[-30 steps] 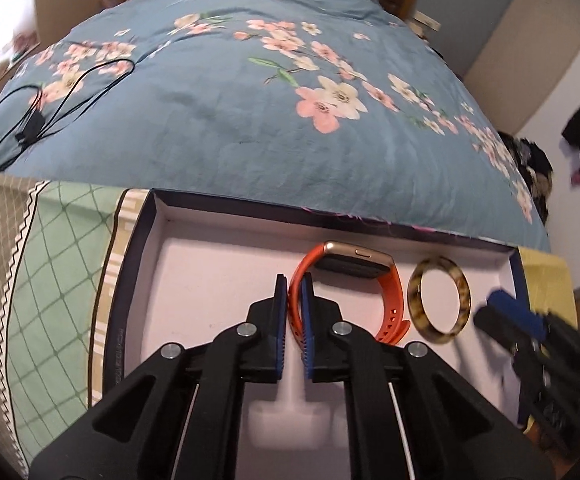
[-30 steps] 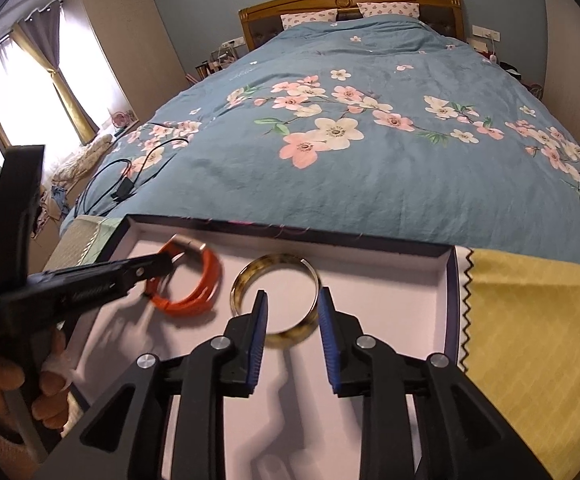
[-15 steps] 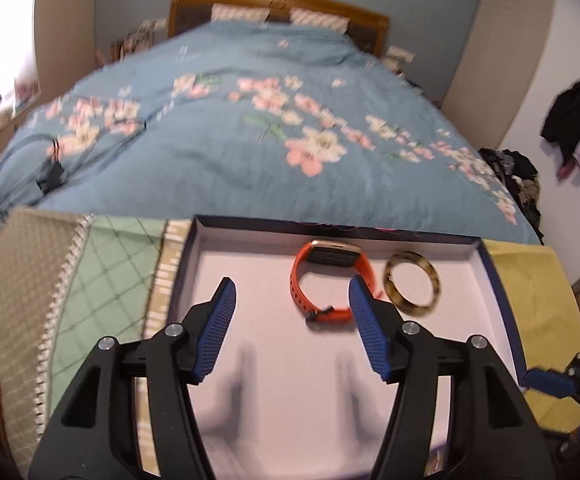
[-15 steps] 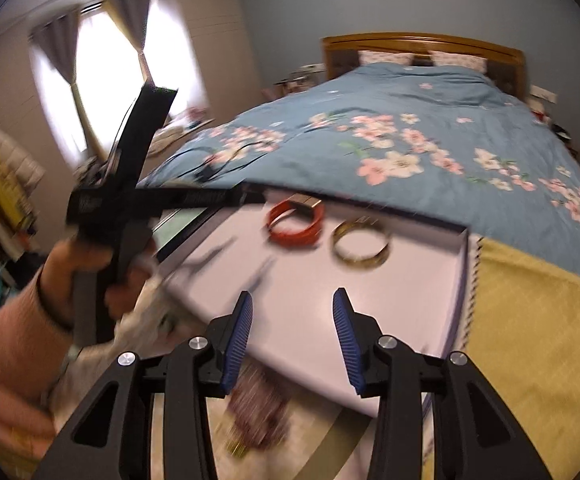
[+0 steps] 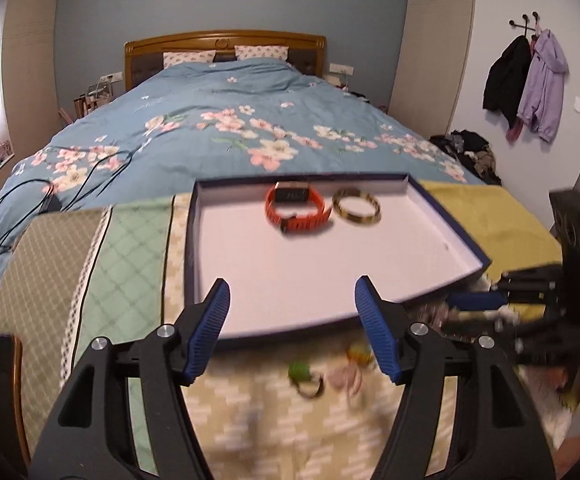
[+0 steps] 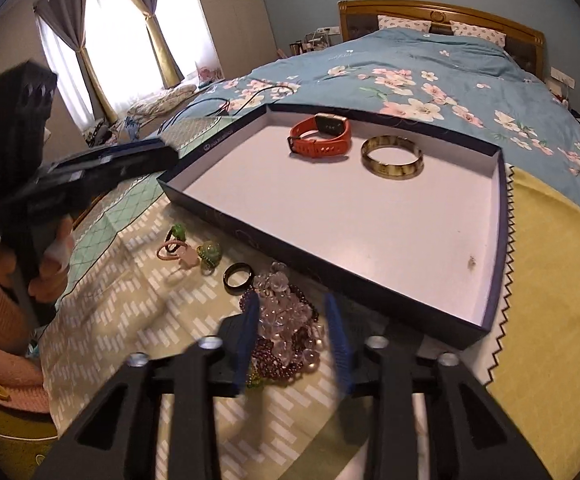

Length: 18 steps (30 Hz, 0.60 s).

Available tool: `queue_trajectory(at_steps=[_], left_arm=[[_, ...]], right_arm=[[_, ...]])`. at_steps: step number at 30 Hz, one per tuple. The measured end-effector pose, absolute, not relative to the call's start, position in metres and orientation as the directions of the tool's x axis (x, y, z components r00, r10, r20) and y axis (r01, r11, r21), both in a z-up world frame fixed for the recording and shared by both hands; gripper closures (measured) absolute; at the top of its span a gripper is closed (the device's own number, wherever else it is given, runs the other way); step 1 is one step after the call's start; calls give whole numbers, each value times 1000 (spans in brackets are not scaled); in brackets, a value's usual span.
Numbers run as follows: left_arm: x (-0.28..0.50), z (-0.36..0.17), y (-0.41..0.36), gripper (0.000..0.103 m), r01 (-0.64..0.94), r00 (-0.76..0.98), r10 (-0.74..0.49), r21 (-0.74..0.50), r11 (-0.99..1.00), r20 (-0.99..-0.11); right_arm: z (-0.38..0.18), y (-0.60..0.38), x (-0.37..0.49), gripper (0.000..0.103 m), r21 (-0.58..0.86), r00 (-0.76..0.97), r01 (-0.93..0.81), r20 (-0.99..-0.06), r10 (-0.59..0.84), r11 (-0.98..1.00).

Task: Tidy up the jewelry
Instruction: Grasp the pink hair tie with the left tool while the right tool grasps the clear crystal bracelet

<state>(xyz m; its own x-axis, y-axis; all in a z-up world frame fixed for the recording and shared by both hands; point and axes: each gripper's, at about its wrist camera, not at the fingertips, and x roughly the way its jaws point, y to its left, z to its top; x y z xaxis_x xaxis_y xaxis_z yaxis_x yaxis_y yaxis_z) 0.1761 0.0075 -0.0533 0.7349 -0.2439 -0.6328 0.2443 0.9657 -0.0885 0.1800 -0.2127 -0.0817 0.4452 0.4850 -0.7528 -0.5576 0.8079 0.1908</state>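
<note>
A dark blue tray (image 5: 194, 240) (image 6: 329, 276) with a white floor lies on the bed's foot. In it sit an orange watch (image 5: 295, 208) (image 6: 321, 136) and a tortoiseshell bangle (image 5: 356, 207) (image 6: 392, 157). Before the tray lie a pile of clear and purple beads (image 6: 290, 320), a black ring (image 6: 238, 273), green rings (image 6: 208, 253) (image 5: 298, 371) and a pink hair tie (image 6: 168, 249). My left gripper (image 5: 291, 292) is open and empty above the tray's near edge. My right gripper (image 6: 293, 316) is open, its fingers on either side of the bead pile.
A patchwork quilt (image 5: 102, 264) and a yellow cloth (image 6: 549, 280) lie under the tray. Black cables (image 5: 30, 200) lie on the floral duvet (image 5: 250, 128). Coats (image 5: 525, 84) hang on the right wall.
My left gripper let go of the orange watch, opened wide and pulled back from the tray. My right gripper drew back from the bangle and came down over the bead pile.
</note>
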Motion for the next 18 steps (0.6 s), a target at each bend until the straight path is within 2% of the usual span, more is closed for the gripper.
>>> queue_trajectory(at_steps=[3,18], left_arm=[[163,-61,11,39,247,723,-253,-102,964,-643],[130,-78,-3,46,380,669,-315,-54,923,-673]], right_arm=[[-79,-213,178,95,182,456,-559,-747,483,809],[-25,-235,161,96,269,539,-541,-616,574,797]])
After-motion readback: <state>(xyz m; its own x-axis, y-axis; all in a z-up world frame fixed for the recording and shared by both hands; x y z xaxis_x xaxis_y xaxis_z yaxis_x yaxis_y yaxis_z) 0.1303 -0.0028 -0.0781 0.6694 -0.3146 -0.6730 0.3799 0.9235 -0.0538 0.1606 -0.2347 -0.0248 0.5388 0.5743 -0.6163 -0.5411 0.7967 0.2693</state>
